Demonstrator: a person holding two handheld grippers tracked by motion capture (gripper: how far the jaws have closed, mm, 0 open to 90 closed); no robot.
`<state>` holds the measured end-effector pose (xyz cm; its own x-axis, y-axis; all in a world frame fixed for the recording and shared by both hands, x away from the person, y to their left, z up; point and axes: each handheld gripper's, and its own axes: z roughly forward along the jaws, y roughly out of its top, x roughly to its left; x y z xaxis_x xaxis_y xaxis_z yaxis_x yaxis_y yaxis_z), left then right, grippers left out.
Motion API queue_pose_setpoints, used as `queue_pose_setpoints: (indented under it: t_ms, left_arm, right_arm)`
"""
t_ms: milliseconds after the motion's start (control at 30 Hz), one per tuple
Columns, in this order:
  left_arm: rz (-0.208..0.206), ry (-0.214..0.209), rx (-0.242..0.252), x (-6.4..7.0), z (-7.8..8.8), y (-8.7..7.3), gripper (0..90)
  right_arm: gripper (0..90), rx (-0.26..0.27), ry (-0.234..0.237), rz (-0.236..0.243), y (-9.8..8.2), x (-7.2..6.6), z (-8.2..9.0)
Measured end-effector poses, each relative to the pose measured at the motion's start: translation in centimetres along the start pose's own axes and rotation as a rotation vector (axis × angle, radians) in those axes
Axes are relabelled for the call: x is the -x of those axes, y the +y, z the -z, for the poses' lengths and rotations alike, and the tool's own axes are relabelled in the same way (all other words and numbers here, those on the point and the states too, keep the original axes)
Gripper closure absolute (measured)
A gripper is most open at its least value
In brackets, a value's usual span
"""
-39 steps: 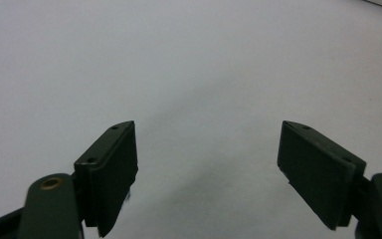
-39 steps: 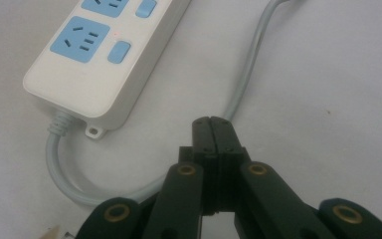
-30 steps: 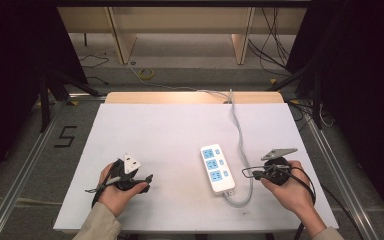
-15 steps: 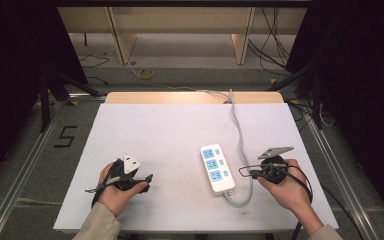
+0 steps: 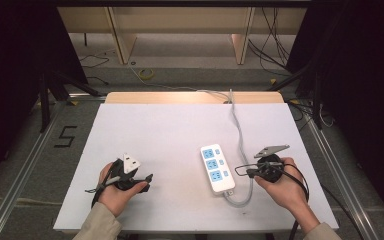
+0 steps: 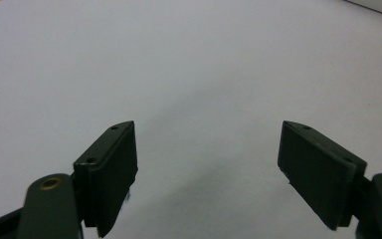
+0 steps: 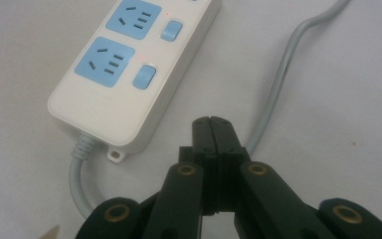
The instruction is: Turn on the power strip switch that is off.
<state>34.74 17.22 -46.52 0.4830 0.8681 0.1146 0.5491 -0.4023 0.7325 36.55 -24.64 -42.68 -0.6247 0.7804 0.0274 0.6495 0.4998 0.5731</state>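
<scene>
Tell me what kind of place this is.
Probably a lab or workshop recording station, not a home. A white table stands between dark curtains, loose cables trail over the bare floor behind it, and a power strip lies between two hand-held grippers.

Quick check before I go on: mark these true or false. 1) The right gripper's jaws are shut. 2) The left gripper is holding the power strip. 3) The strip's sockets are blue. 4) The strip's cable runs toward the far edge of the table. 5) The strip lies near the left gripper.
1) True: the right gripper has its jaws closed together with nothing between them.
2) False: the left gripper has its jaws wide apart over the bare white table, holding nothing.
3) True: the white plastic power strip has blue sockets.
4) True: its grey cable loops round the near end and runs to the far edge.
5) False: it lies beside the right gripper, apart from the left one.
</scene>
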Motion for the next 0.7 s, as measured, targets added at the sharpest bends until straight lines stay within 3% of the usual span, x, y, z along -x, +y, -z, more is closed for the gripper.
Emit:
queue_pose_setpoints:
  t_ms: [700]
  left_arm:
    - [0.004,-0.002,0.001,0.0,0.0,0.0,23.1]
  right_arm:
    - [90.0,0.000,0.007,0.017,1.1,-0.6,-0.2]
